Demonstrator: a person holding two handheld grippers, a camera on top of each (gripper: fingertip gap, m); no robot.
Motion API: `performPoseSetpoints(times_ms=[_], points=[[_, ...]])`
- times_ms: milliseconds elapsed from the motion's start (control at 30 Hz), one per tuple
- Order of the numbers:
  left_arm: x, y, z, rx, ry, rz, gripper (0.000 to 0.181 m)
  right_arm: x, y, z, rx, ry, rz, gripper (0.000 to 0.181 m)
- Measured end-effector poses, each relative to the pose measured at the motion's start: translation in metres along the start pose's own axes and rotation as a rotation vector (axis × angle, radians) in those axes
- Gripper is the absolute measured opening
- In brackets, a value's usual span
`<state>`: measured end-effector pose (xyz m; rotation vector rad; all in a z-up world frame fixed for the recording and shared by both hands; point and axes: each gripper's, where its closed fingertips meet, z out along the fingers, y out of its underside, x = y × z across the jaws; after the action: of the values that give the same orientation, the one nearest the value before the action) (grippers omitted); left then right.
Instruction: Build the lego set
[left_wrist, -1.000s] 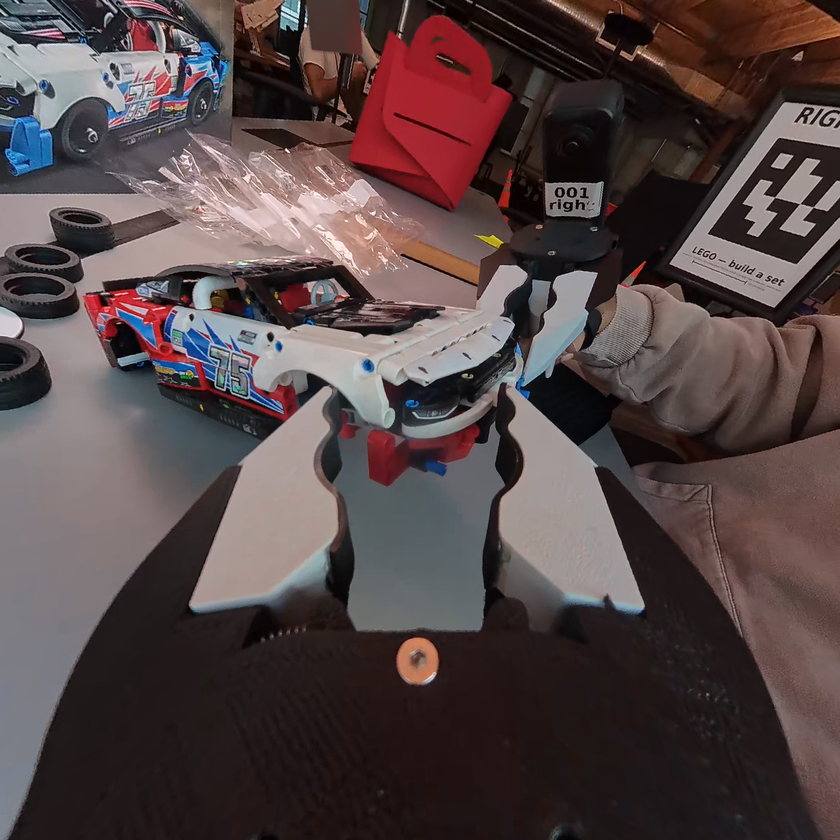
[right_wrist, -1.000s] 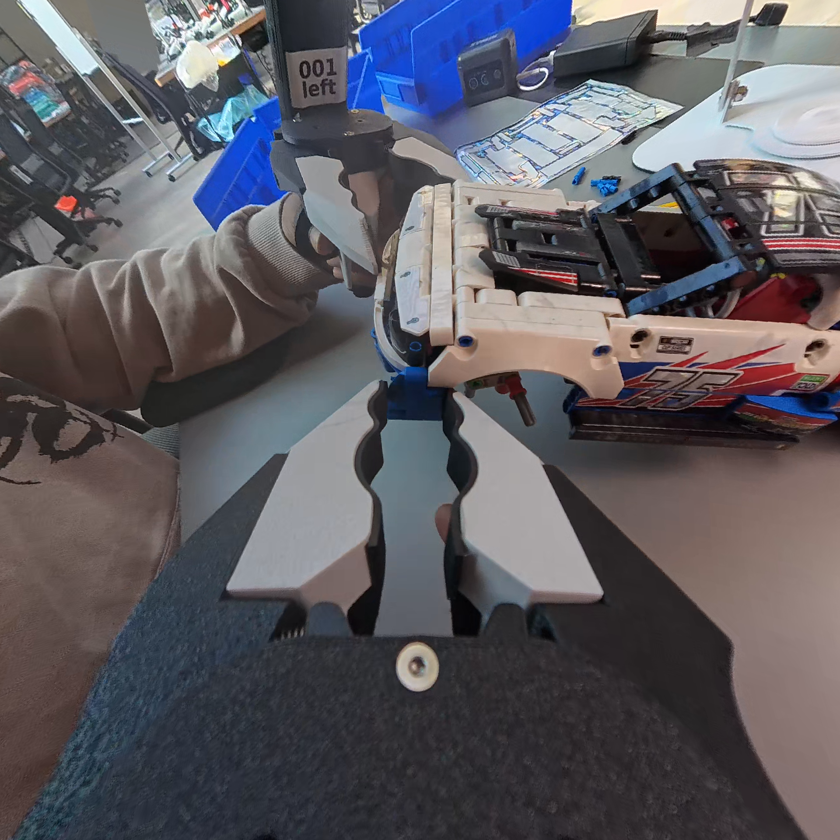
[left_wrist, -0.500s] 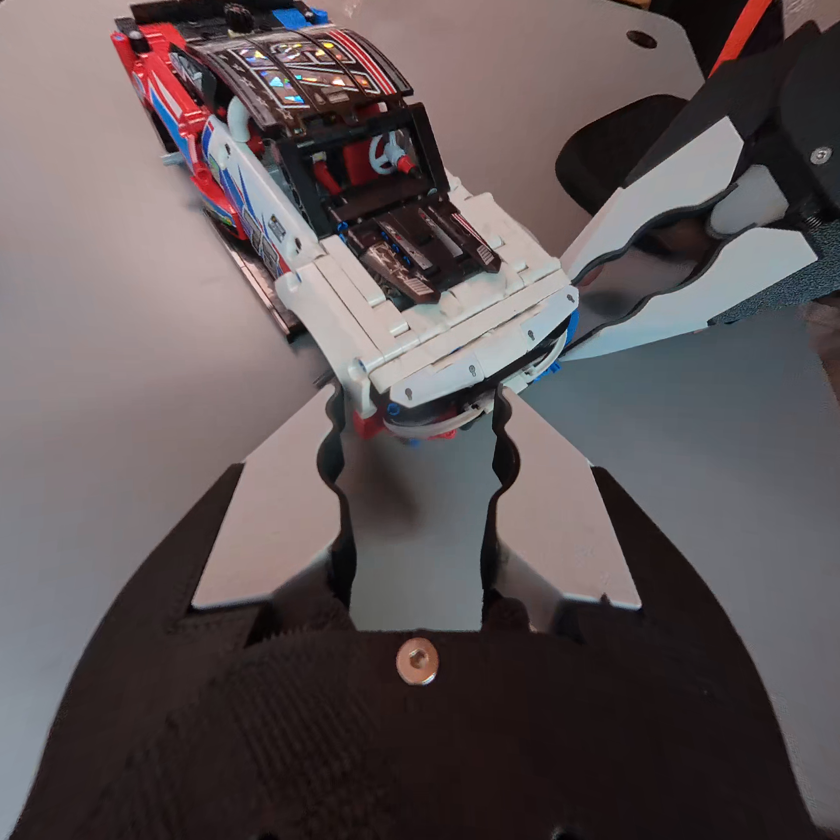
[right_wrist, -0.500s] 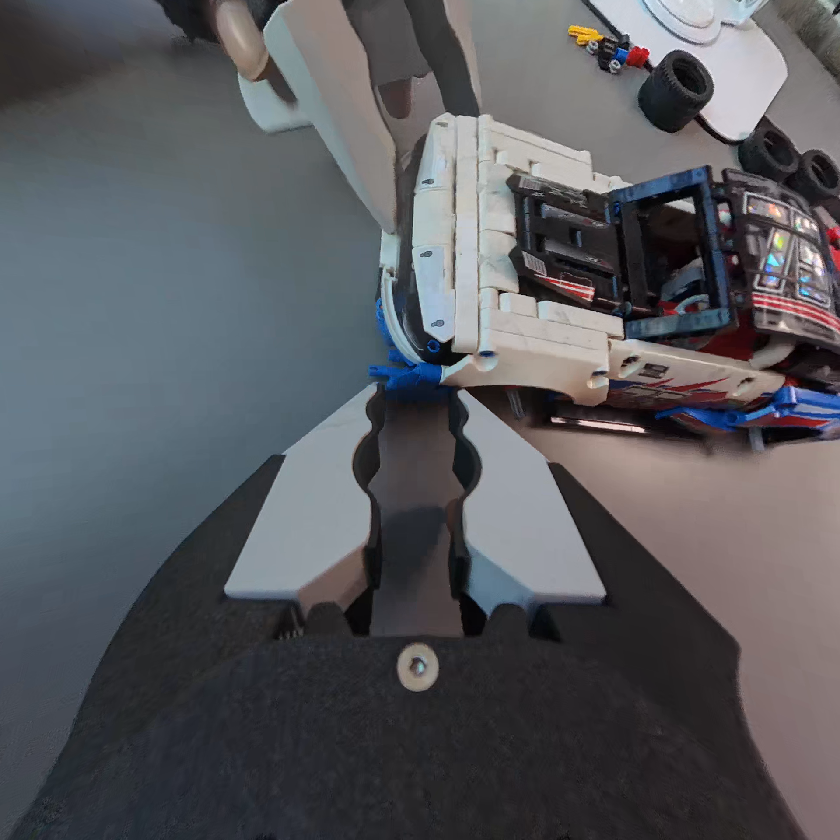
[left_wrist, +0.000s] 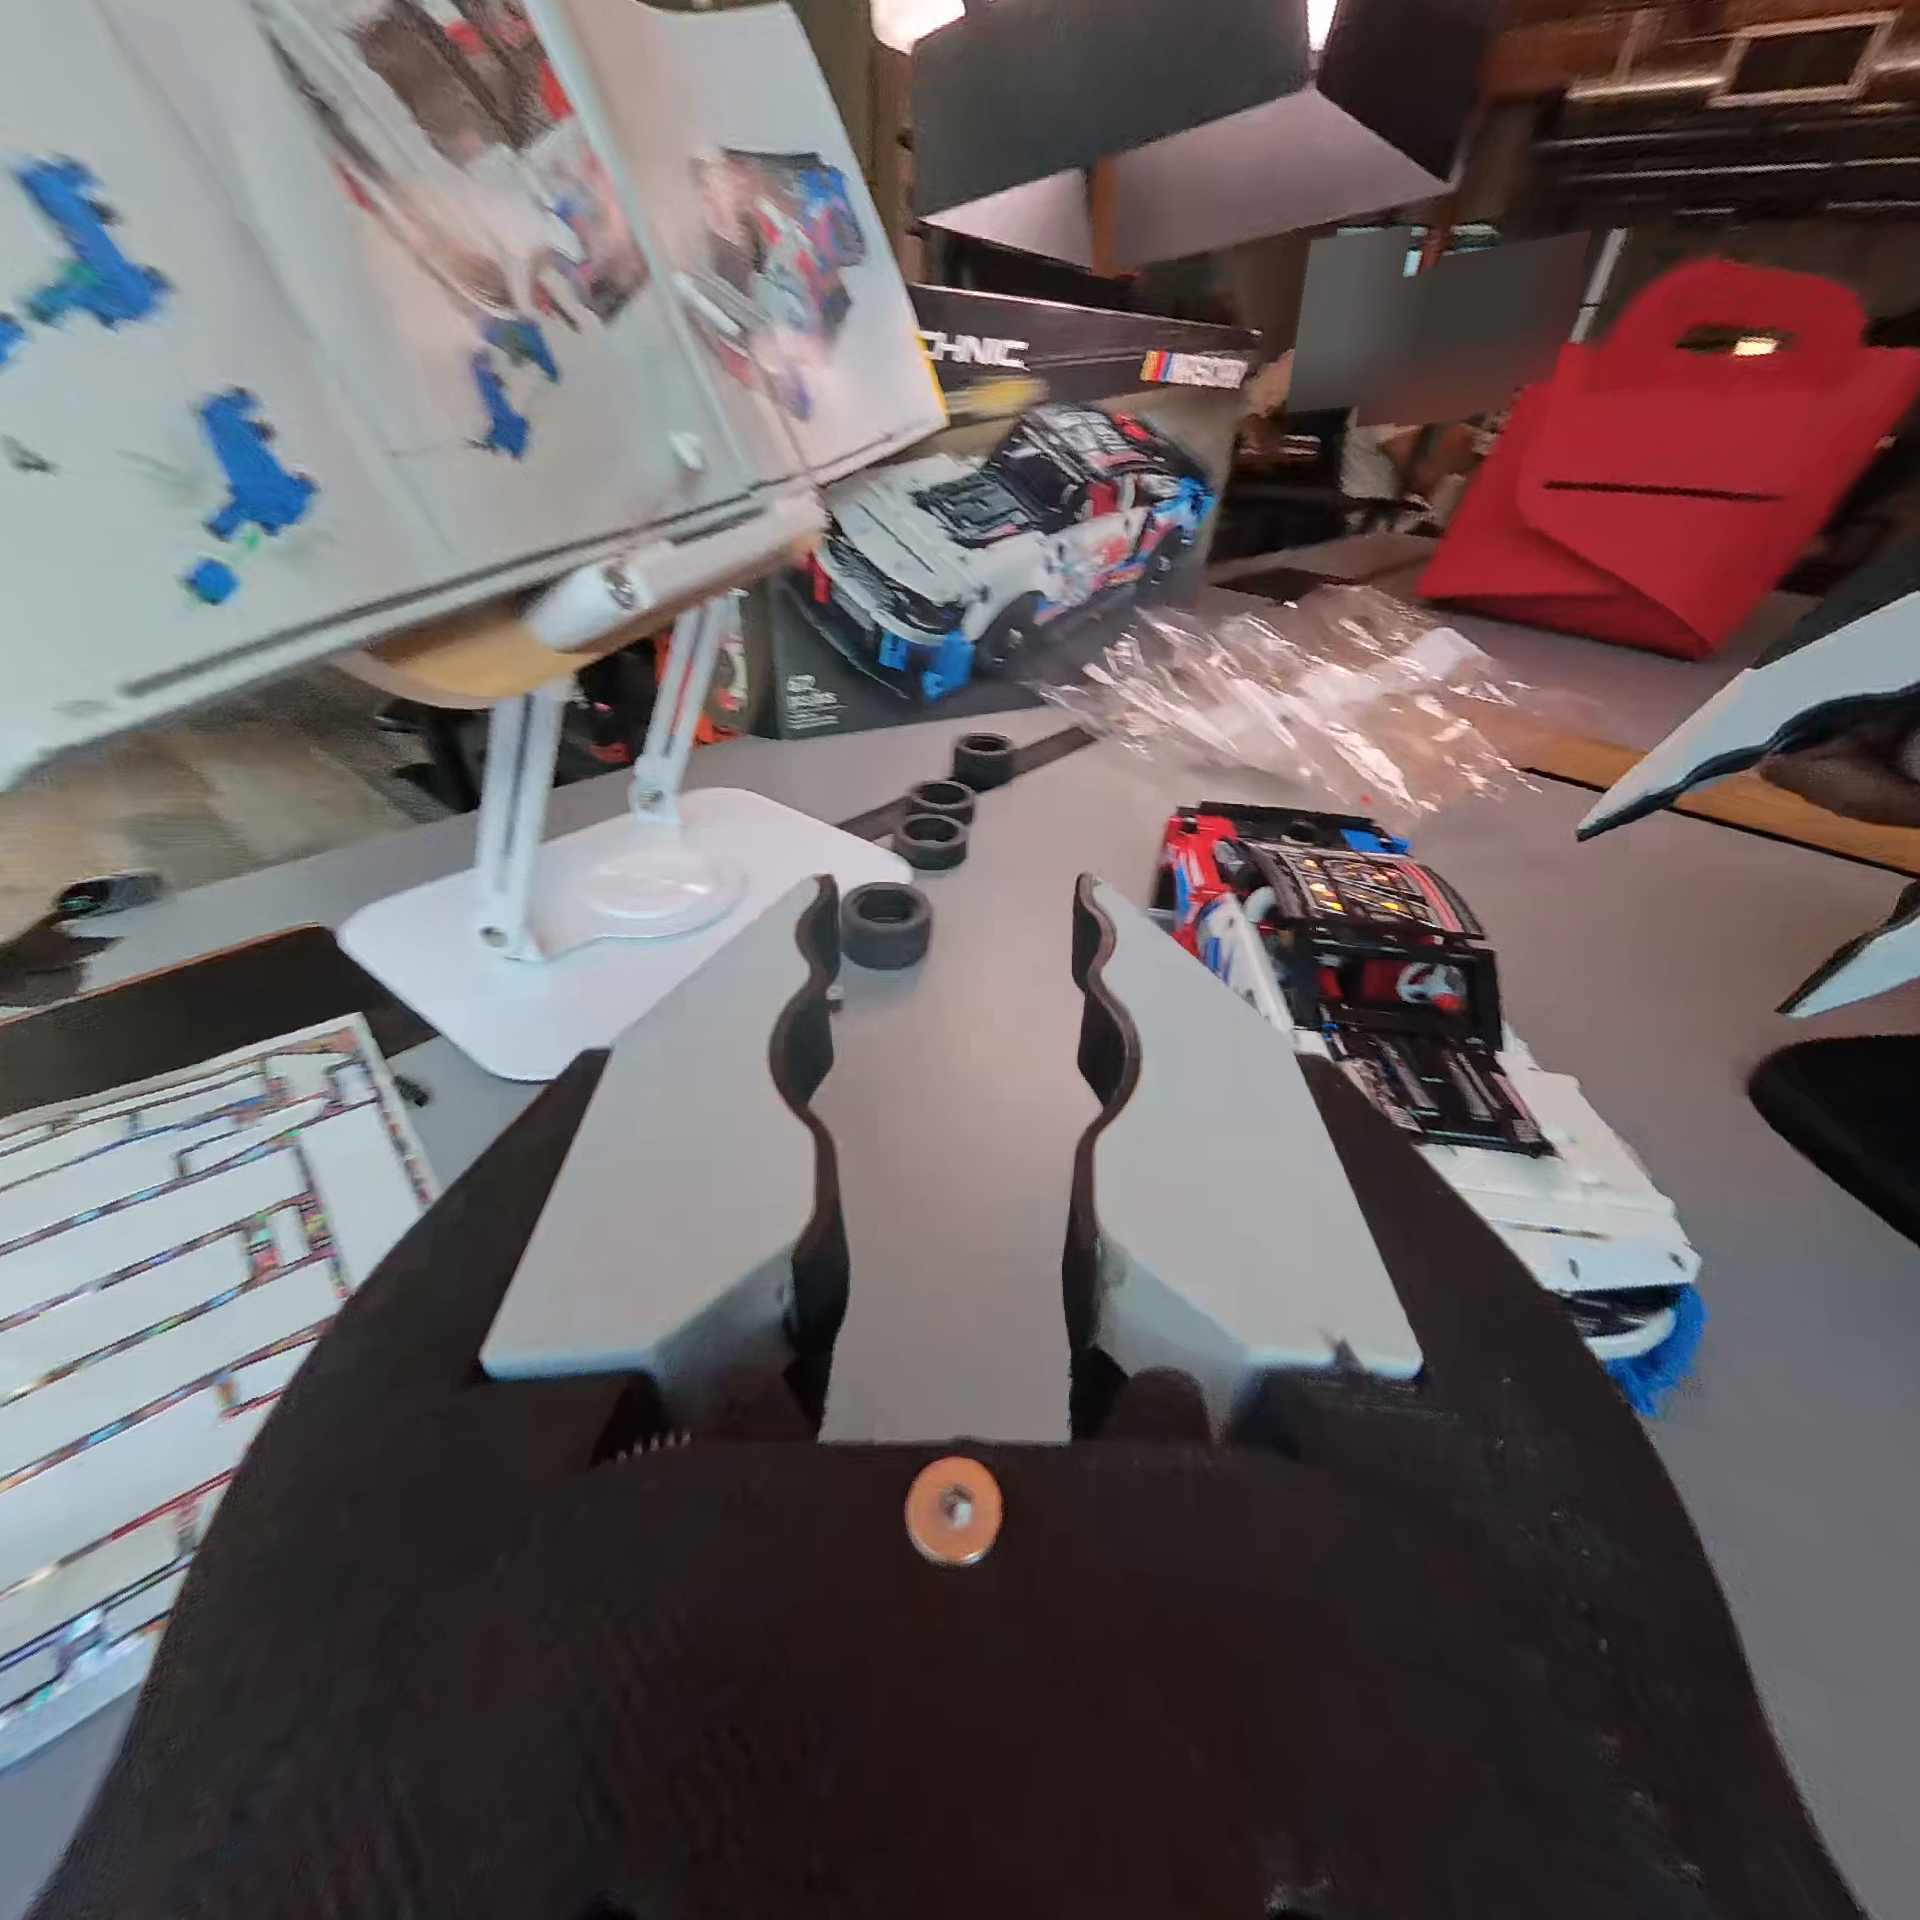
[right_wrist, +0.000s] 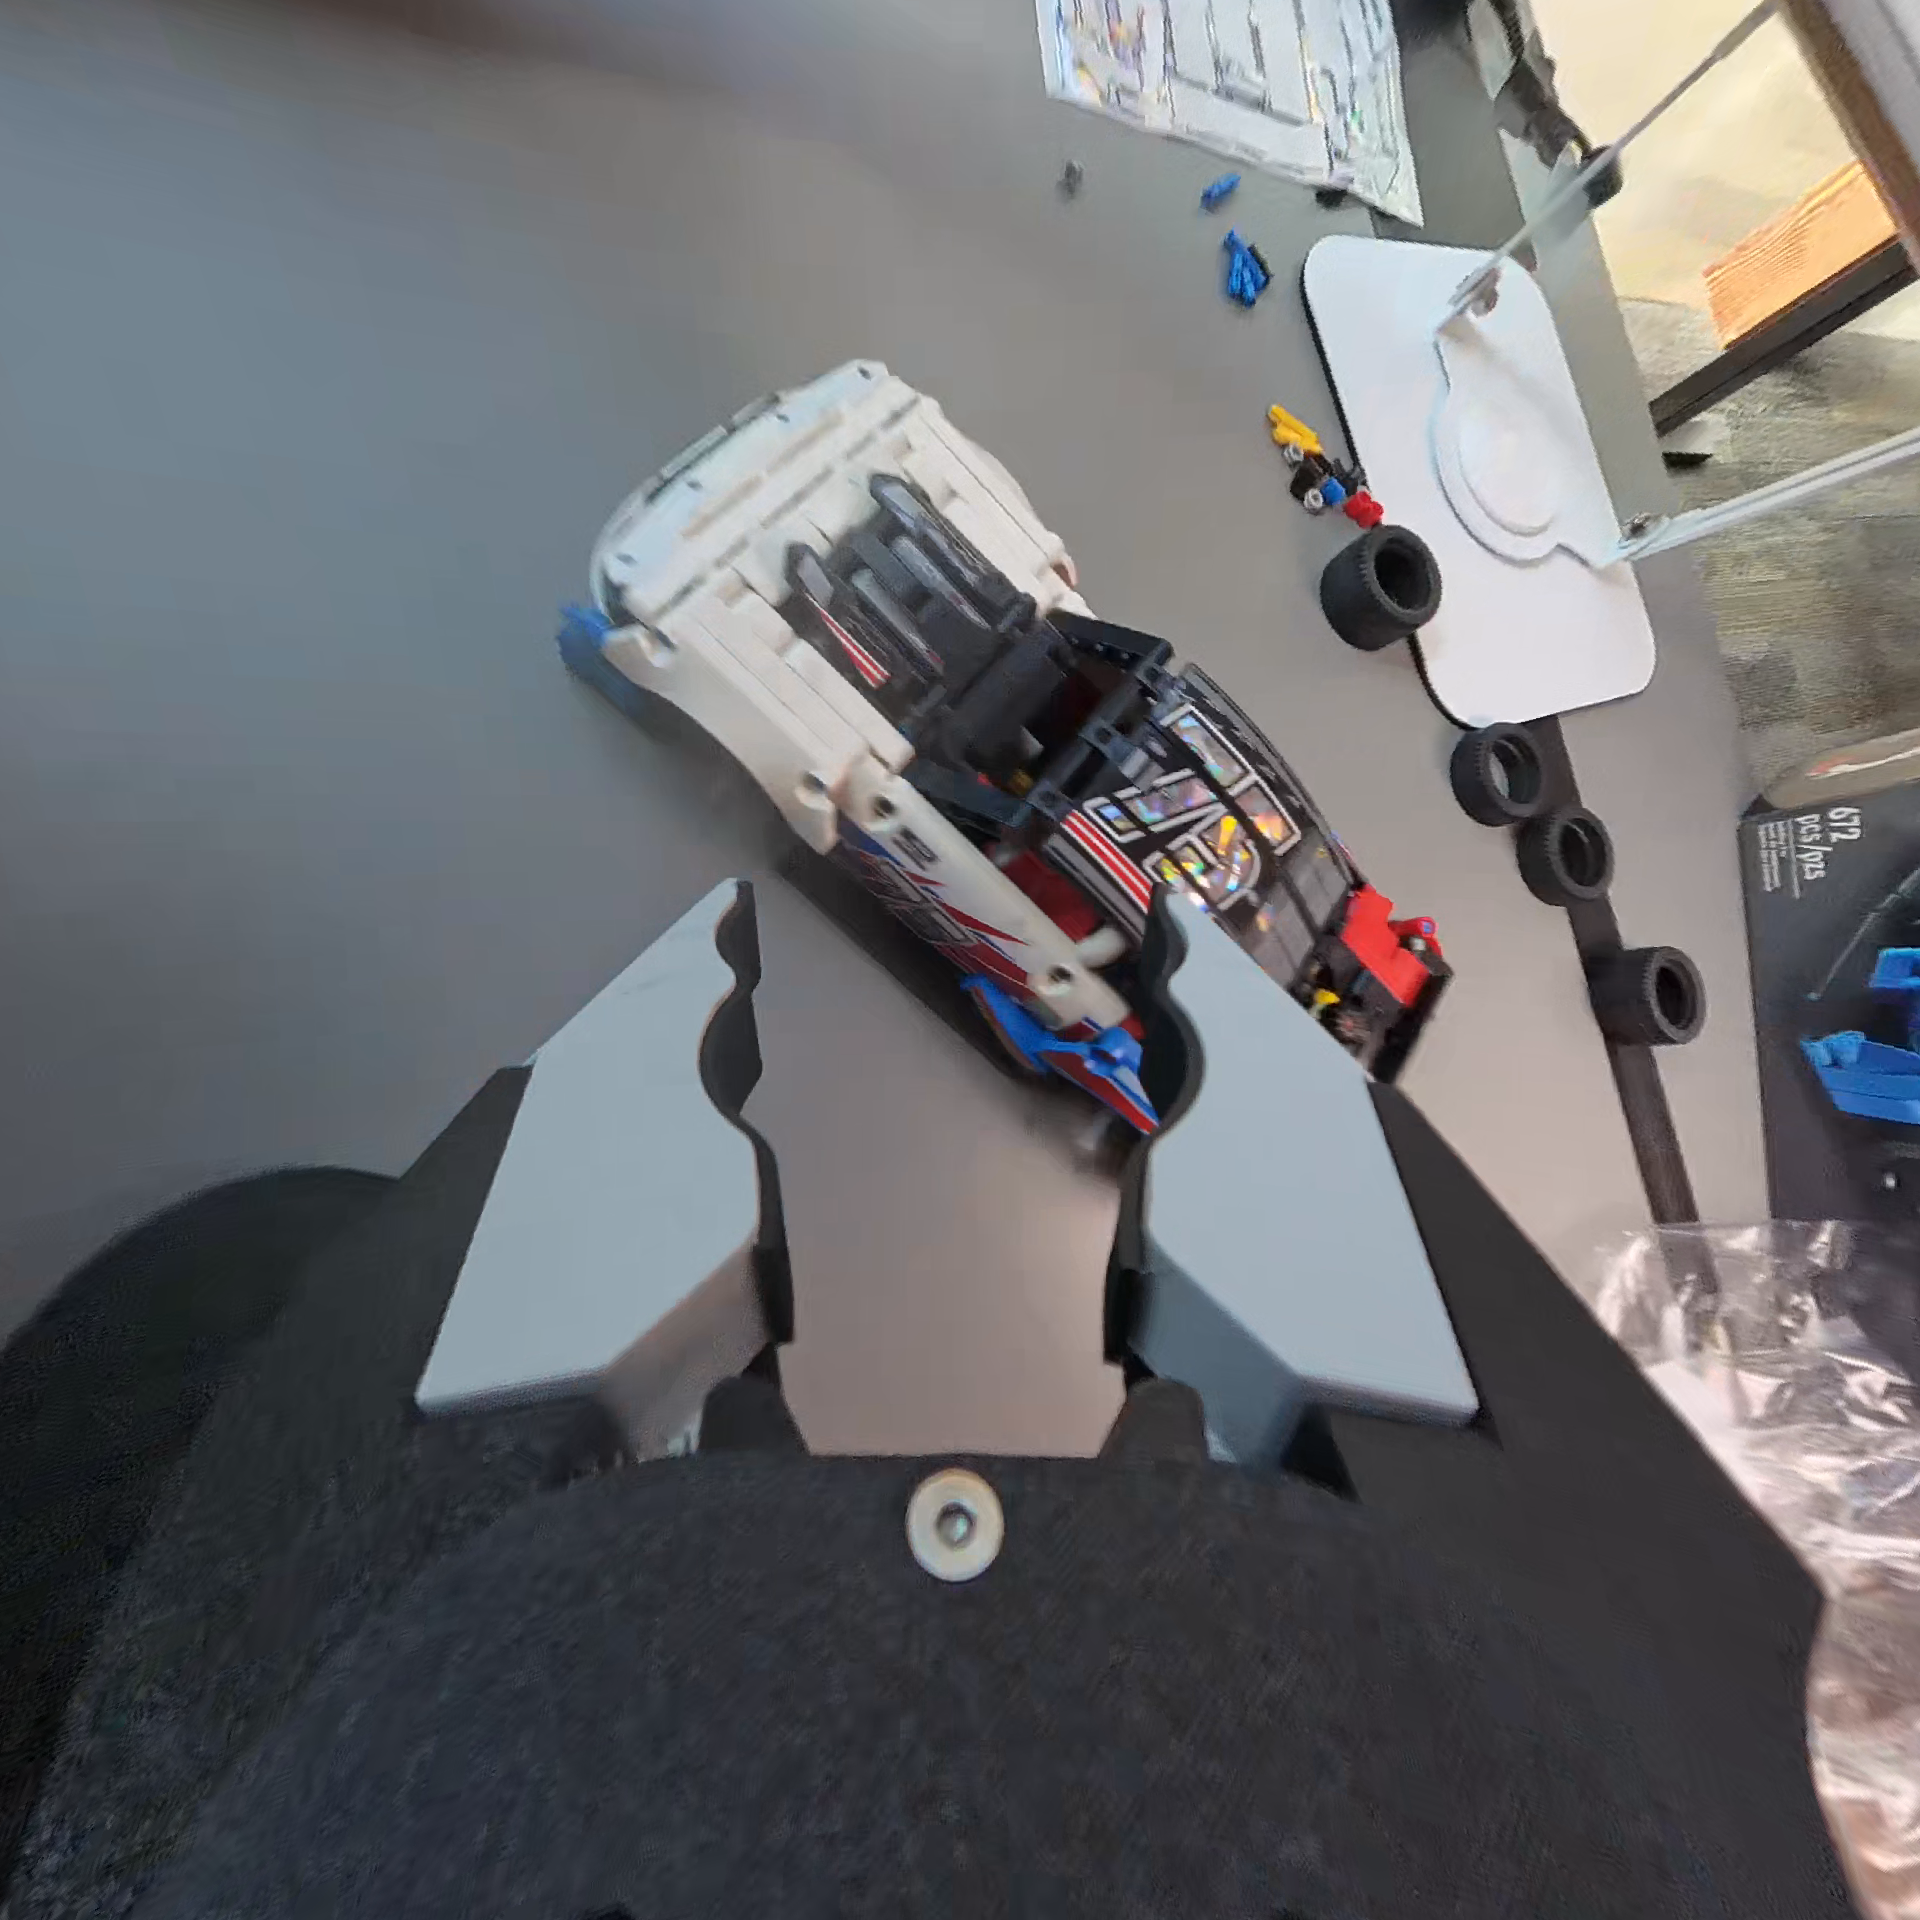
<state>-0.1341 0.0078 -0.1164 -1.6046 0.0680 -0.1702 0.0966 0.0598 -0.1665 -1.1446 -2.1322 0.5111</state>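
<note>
Car (right_wrist: 935, 727) lies beyond right gripper (right_wrist: 951, 925), beside left gripper (left_wrist: 951, 914); both fingers spread, empty.

Grey wavy-edged jaws, black textured mount, silver screw (left_wrist: 953, 1522)

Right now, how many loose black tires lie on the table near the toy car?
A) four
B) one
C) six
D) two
A: the right wrist view shows four loose tires: one tire at the edge of the white stand base, two more close together, and a fourth farther along, all beside the toy car and none fitted to it.
</note>
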Motion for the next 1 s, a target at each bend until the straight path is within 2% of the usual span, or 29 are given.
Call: performPoseSetpoints(times_ms=[33, 100, 167, 233, 333, 433, 633, 833, 1000], points=[[-0.005, -0.001, -0.004, 0.006, -0.043, 0.017, 0.043, 0.014, 0.009, 0.004, -0.044, -0.015, -0.024, 0.075], [-0.003, 0.008, -0.009, -0.033, -0.078, 0.026, 0.043, 0.037, 0.027, 0.014, -0.134, -0.044, -0.097, 0.081], [0.012, 0.026, -0.012, -0.104, -0.052, 0.023, 0.045, 0.055, 0.041, 0.026, -0.197, -0.072, -0.190, 0.088], [0.033, 0.043, -0.014, -0.164, -0.010, 0.035, 0.047, 0.058, 0.047, 0.040, -0.210, -0.143, -0.289, 0.091], [0.066, 0.067, -0.017, -0.254, 0.069, 0.063, 0.055, 0.054, 0.045, 0.058, -0.249, -0.219, -0.451, 0.095], [0.087, 0.077, -0.017, -0.265, 0.111, 0.111, 0.059, 0.055, 0.036, 0.071, -0.278, -0.253, -0.533, 0.103], [0.084, 0.074, -0.017, -0.239, 0.087, 0.145, 0.056, 0.052, 0.033, 0.081, -0.262, -0.343, -0.452, 0.102], [0.075, 0.068, -0.021, -0.201, 0.055, 0.108, 0.052, 0.056, 0.035, 0.081, -0.297, -0.301, -0.361, 0.102], [0.078, 0.069, -0.022, -0.203, 0.060, 0.128, 0.051, 0.067, 0.036, 0.084, -0.338, -0.217, -0.170, 0.101]])
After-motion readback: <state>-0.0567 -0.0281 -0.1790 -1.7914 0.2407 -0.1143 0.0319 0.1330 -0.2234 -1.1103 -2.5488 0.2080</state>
